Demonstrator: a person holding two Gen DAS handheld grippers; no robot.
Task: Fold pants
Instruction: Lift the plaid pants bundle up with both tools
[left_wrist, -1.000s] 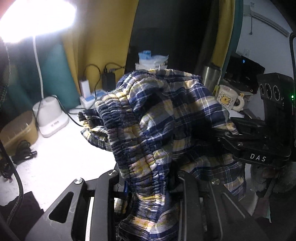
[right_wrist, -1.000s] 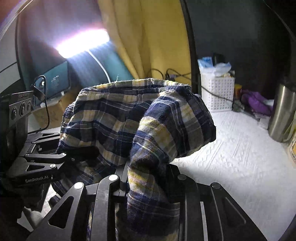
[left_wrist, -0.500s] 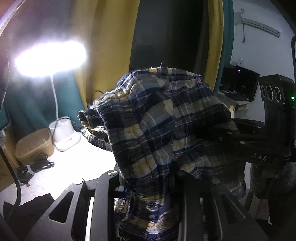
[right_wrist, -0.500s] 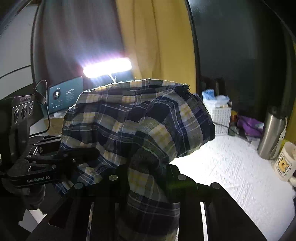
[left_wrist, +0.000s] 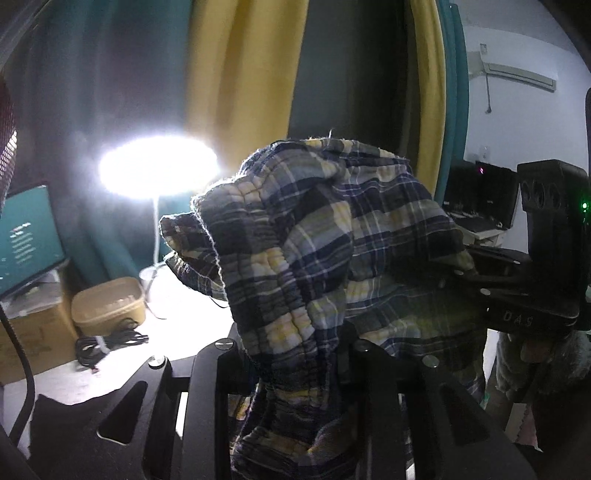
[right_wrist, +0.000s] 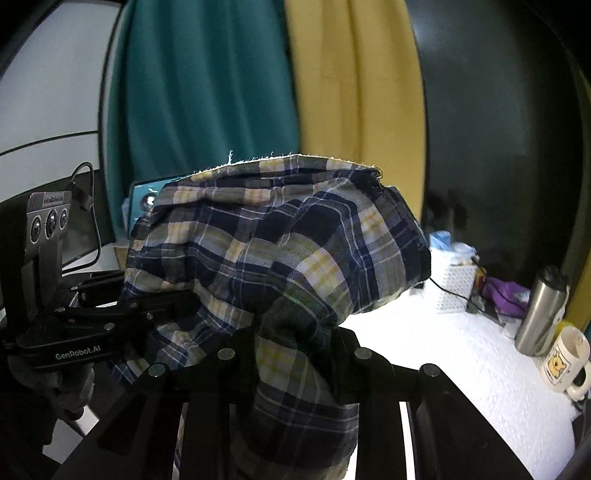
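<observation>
The pants (left_wrist: 332, 251) are navy, yellow and white plaid, bunched and lifted off the white table (right_wrist: 461, 354). My left gripper (left_wrist: 295, 347) is shut on the gathered elastic waistband, and cloth hides its fingertips. My right gripper (right_wrist: 295, 350) is shut on another fold of the same pants (right_wrist: 280, 251). The fabric drapes over both sets of jaws and hangs below them. Each gripper shows in the other's view: the right gripper (left_wrist: 458, 273) bites the cloth from the right, the left gripper (right_wrist: 181, 301) from the left. A gloved hand holds each.
A bright lamp (left_wrist: 159, 170), a monitor (left_wrist: 26, 240), a tan box (left_wrist: 107, 306) and a coiled cable (left_wrist: 110, 339) stand on the left. On the right are a white basket (right_wrist: 454, 284), a steel flask (right_wrist: 539, 310) and a mug (right_wrist: 561, 362). Curtains hang behind.
Both grippers have risen with the pants and tipped upward. The table and its objects have dropped lower in both views. Neither grip has changed.
</observation>
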